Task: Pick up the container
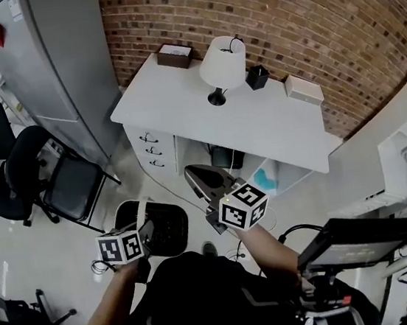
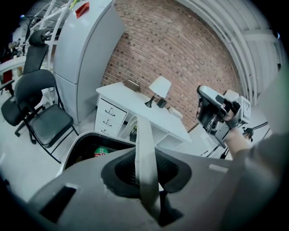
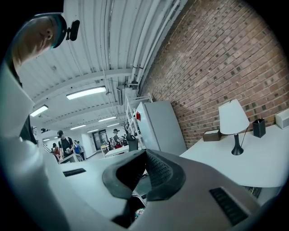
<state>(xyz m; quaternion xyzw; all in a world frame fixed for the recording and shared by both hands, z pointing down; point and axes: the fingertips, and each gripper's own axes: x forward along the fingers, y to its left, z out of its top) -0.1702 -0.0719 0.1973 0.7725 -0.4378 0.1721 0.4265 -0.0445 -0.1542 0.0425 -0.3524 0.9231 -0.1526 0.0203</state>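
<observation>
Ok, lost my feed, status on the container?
Left tongs shut on white handle of container. Right tongs shut, empty. Desk ahead, apart from container.

The container (image 1: 169,229) is a black bin with a pale rim, open at the top, low by the floor at about seven o'clock from the white desk (image 1: 181,101). Its white strap handle (image 2: 145,153) stands up over the mouth, clamped in the left gripper (image 1: 144,240). A green and red item (image 2: 101,151) lies inside. Whether its base clears the floor cannot be told.
</observation>
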